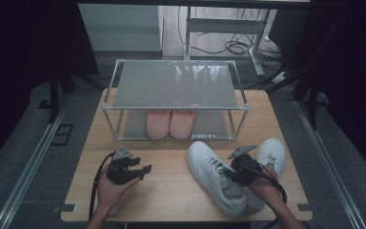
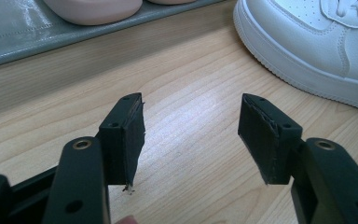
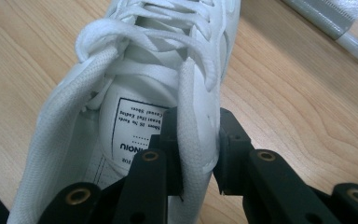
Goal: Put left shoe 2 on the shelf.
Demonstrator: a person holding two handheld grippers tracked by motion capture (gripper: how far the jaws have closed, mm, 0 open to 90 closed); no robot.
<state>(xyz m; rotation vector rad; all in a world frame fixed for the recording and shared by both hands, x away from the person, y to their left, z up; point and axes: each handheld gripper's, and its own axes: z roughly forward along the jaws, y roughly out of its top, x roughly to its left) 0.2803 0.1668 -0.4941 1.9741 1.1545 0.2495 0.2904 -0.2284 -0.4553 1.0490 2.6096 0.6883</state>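
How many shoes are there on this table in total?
4: two pink slippers side by side on the rack's lower shelf, one white sneaker on the table, another white sneaker beside it, partly hidden.

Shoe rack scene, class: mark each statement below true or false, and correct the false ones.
1. The right claw is shut on the collar of a white sneaker. True.
2. The left claw holds a pink slipper. False: it is open and holds nothing, above the wooden table.
3. The pink slippers sit on the rack's lower shelf. True.
4. The rack's top shelf carries a sneaker. False: it is bare.
5. A second white sneaker stands on the table. True.
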